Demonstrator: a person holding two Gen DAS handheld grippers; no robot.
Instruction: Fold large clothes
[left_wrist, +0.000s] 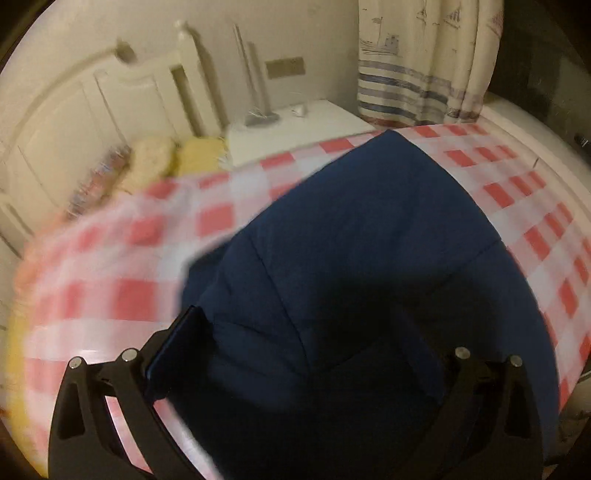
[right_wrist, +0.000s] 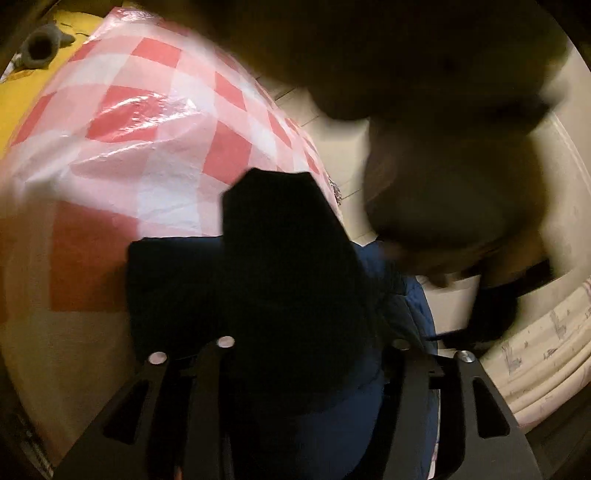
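- Black linkage arms of the left gripper (left_wrist: 295, 354) fill the bottom of the left wrist view; its jaws stand fully spread, with nothing clamped. The navy garment (left_wrist: 369, 240) lies flat beneath and between them.
- Right gripper (right_wrist: 303, 332): its jaws stand about half open. Dark cloth sits between them, but the view is too dark to tell whether the pads press on it.
- Task item location: the navy garment rests on the red-and-white checked cover (left_wrist: 110, 280), appears partly folded, and reaches toward the cover's far edge.
- Risk 1: the checked cover looks like a glossy, crinkled plastic sheet. Judged slippery; dragging the garment may shift it and spoil the fold alignment.
- Risk 2: the garment looks thick and padded. Such layers tend to spring open once released, so a fold may not stay flat.
- Risk 3: in the right wrist view the garment lies close to the cover's edge (right_wrist: 332, 177); a push outward could send it over the side.
- Risk 4: both views are blurred and dim, so edge placement is hard to judge.
- Surface: the cover appears spread on a bed with a white headboard (left_wrist: 92, 110) and pillows (left_wrist: 155, 158).
- Room: a white nightstand (left_wrist: 295, 129), a curtain (left_wrist: 424, 55) with ship prints and stripes, and a plain wall.
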